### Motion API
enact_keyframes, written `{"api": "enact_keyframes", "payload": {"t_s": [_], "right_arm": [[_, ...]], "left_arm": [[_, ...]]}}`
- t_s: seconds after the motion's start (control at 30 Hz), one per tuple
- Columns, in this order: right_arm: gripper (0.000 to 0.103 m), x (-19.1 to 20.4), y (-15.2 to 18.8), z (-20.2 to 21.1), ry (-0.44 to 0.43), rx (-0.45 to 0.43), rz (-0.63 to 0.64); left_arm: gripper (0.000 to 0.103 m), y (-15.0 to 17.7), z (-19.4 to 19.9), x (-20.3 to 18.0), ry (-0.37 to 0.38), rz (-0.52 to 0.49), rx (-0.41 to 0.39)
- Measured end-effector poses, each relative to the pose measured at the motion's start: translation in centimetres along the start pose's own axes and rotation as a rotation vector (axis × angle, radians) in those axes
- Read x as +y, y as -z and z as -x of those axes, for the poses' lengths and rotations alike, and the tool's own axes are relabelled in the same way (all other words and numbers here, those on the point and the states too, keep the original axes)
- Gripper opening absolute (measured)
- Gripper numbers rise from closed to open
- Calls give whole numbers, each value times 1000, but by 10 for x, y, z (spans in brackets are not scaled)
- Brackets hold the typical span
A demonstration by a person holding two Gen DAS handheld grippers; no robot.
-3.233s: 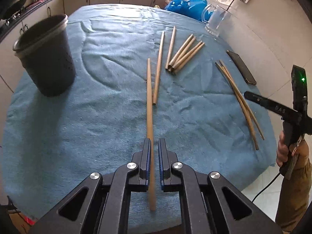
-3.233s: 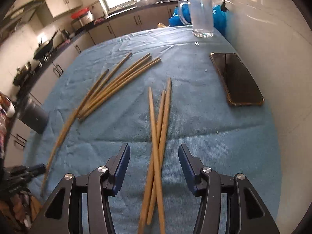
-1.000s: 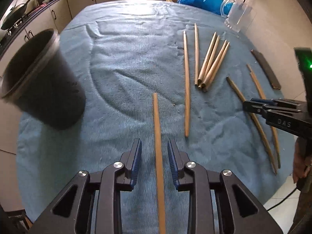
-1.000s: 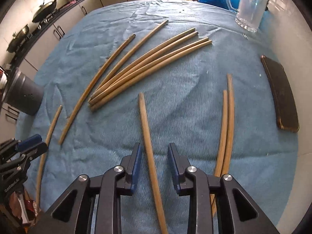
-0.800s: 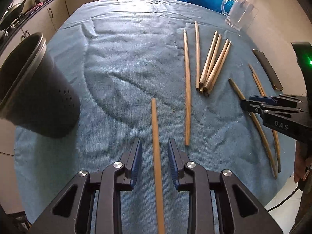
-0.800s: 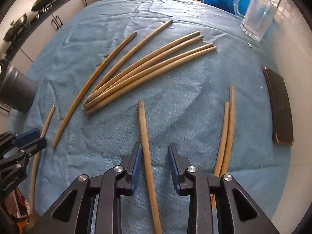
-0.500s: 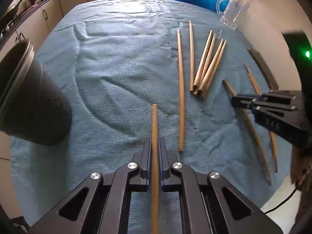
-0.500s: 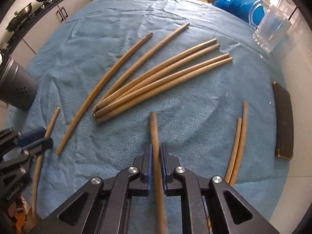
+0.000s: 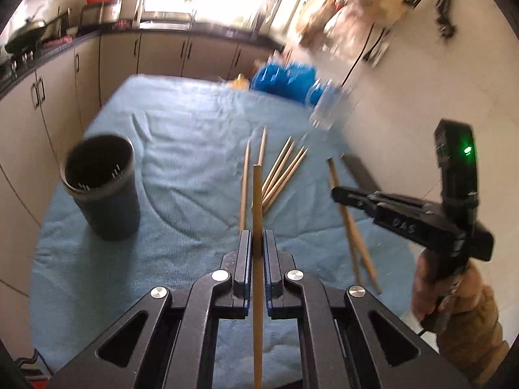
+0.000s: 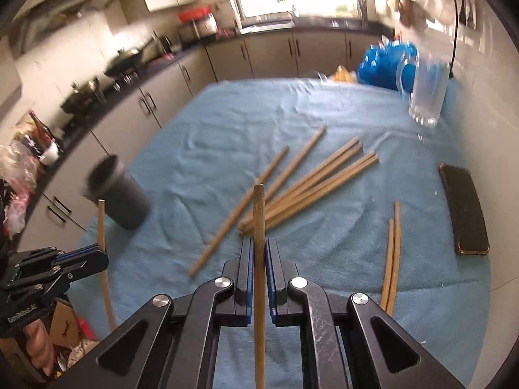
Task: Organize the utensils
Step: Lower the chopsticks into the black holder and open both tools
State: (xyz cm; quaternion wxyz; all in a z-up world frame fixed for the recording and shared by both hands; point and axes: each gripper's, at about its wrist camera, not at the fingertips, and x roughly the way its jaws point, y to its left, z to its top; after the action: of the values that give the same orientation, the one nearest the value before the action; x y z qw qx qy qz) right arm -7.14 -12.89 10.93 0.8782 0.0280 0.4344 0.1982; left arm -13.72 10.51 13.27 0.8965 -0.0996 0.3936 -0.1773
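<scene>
Left gripper (image 9: 257, 243) with jaws clamped tight on one wooden chopstick (image 9: 257, 194), lifted clear of the blue towel (image 9: 181, 149) covering the desk. Right gripper (image 10: 259, 253) likewise pinching a second chopstick (image 10: 259, 214), raised above the loose chopsticks (image 10: 311, 181) lying mid-towel. Dark perforated utensil holder (image 9: 102, 188) upright near the towel's left edge, phone (image 10: 464, 210) flat at the right.

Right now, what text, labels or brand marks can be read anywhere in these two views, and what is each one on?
"DAS": embossed on the arm of the right gripper, seen from the left wrist view; the first letter is unsure.
"GenRobot.AI": white print on the body of the left gripper, seen from the right wrist view; small but legible.
Nothing else is readable; the kitchen background is blurred.
</scene>
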Motion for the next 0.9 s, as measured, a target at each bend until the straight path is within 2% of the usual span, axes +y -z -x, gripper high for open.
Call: {"api": "enact_keyframes", "payload": {"t_s": [0.23,0.43,0.57,0.7,0.9], "right_arm": [[8,29,-4,32,-42,-120,31],[8,56,-26,59,-84,-256,38],[8,82,-49,66,-126,-333,41],[8,108,-78,65,-192,-405,26],[8,146,-123,42,-274,-486,-19]], "left_arm": [[6,-9,53,-1,31,6,-146],[6,-29,100,12,22,15,-271],[6,-50,127,28,-14,33,-336],[6,-73,149,50,-85,49,-405],[6,-113,149,90,-148,94,-449]]}}
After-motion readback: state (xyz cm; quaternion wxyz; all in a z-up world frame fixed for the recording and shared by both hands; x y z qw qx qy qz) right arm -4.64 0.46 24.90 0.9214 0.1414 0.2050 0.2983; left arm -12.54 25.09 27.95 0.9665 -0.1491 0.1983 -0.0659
